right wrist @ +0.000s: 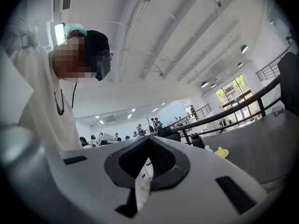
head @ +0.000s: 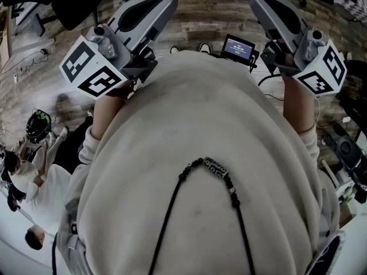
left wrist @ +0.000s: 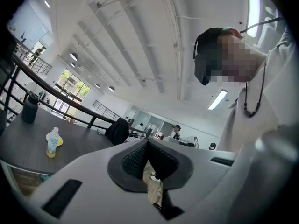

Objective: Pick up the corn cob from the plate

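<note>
Head view, left gripper (head: 140, 16): held up at chest height beside a pale sweatshirt (head: 195, 153), marker cube facing outward.
Head view, right gripper (head: 281, 13): held up likewise on the other side.
Head view, surroundings: plank floor (head: 206, 16) below, small lit screen (head: 238, 47) between the two tools. No plate and no corn cob here.
Left gripper view, claw: closed, dark ribbed pads (left wrist: 135, 160) meeting at the tips, nothing pinched.
Left gripper view, table (left wrist: 23, 146): dark and well apart, bearing a clear bottle (left wrist: 52, 142) and a dark flask (left wrist: 29, 107), with a yellow speck (left wrist: 60, 143) just behind the bottle.
Right gripper view, claw: closed as well, pads (right wrist: 163, 158) together, empty.
Right gripper view, corn cob: probably the small yellow thing (right wrist: 222, 151) on a pale dish (right wrist: 227, 154) on that same far table, near the flask. Too small to say for certain.
Stage: judged as not yet begun, both tools far from the target.
Risk, closed claw: arriving with pads together would shove the cob instead of straddling it, likely rolling it off the dish.
Risk, round shape: an off-centre pinch apt to squirt it sideways.
Risk, neighbours: bottle standing near, easily knocked over by a wide sweep.
</note>
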A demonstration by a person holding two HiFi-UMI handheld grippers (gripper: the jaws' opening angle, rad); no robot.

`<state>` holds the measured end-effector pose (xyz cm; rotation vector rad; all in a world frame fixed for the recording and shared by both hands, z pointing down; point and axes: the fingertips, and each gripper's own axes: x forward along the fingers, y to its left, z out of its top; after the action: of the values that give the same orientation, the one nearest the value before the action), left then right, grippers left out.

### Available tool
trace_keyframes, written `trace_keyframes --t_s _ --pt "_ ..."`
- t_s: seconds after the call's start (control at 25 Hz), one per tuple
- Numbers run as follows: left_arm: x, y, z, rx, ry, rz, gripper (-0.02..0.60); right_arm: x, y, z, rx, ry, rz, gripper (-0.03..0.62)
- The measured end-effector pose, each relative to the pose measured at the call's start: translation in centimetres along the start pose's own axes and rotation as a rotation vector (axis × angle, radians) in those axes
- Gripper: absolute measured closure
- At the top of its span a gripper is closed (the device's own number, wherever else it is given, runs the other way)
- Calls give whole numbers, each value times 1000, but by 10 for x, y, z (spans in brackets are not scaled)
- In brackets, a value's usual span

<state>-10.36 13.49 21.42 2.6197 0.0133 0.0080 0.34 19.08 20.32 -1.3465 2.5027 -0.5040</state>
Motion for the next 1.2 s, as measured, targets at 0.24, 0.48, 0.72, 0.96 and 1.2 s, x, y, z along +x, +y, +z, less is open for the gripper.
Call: trace_keyframes --t_s 0.24,0.48,0.72,0.96,1.2 --pt "-2 8 -10 22 34 26 580 1 -6 1 17 -7 -2 579" --pt "0 7 -10 19 37 26 580 -1 -6 3 57 -35 29 579" --pt "9 7 -10 15 57 18 580 -10 -16 4 82 -68 2 579" --pt "32 13 -7 9 84 -25 580 -29 -40 13 116 -151 -56 579" --pt "49 16 -4 13 116 -64 580 -39 -45 10 148 -175 -57 579"
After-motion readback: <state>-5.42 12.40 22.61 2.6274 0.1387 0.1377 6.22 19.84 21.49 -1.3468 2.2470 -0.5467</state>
